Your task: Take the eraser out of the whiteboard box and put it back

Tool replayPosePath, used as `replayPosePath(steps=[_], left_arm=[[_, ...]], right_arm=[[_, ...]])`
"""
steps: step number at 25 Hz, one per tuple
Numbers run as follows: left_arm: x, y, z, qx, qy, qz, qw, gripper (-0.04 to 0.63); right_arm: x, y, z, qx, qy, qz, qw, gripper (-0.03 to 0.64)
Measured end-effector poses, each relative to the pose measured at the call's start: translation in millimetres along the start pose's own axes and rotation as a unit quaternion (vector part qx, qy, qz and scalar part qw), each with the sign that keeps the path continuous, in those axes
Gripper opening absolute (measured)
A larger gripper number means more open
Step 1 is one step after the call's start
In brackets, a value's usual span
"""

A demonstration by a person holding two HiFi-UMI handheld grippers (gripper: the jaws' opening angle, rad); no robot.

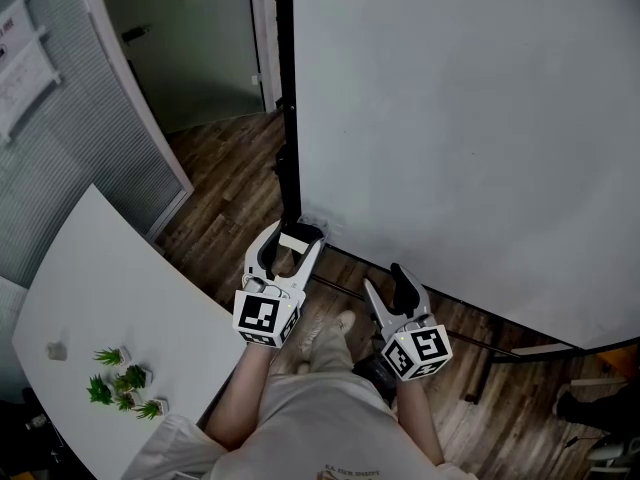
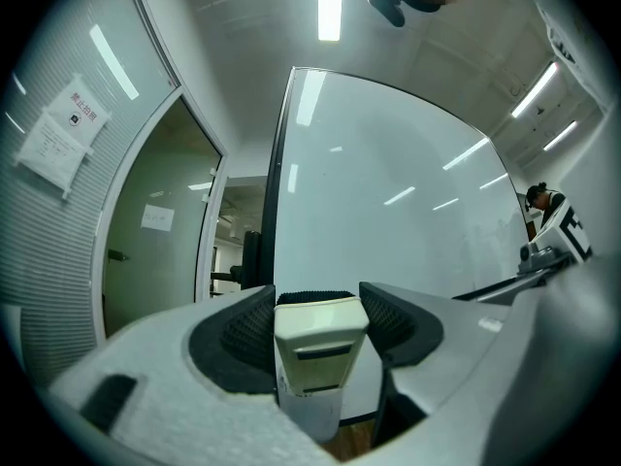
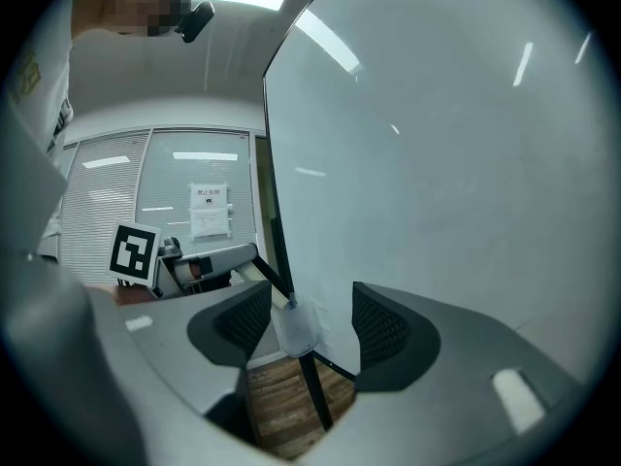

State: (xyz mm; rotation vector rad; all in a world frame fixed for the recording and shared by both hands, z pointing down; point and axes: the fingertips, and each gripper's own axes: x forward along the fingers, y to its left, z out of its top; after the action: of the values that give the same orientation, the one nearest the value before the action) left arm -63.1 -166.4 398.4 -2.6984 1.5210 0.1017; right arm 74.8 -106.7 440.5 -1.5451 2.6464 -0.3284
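Note:
A cream eraser (image 1: 294,241) stands upright between the pads of my left gripper (image 1: 295,236), at the lower left corner of the whiteboard (image 1: 470,118). In the left gripper view the eraser (image 2: 320,343) fills the gap of the left gripper (image 2: 318,309). Both pads touch its sides, and its lower end sits in the translucent white box (image 2: 315,416). My right gripper (image 1: 390,286) hangs open to the right, a little back from the board. Its view shows the right gripper (image 3: 309,323) with nothing held and the box (image 3: 293,328) farther off between the jaws.
A white table (image 1: 90,288) with small potted plants (image 1: 122,378) stands to the left. The whiteboard's black post (image 1: 287,118) and floor bar (image 1: 500,346) are in front. A glass door and blinds lie at the far left, over a wood floor (image 1: 235,183).

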Motion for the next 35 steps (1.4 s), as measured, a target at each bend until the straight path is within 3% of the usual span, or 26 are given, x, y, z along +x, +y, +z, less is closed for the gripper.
replayPosePath(steps=[35], left_arm=[[12, 5, -27, -0.001, 0.031, 0.003, 0.9995, 0.267]], right_arm=[[6, -13, -9, 0.008, 0.013, -0.004, 1.000, 0.259]])
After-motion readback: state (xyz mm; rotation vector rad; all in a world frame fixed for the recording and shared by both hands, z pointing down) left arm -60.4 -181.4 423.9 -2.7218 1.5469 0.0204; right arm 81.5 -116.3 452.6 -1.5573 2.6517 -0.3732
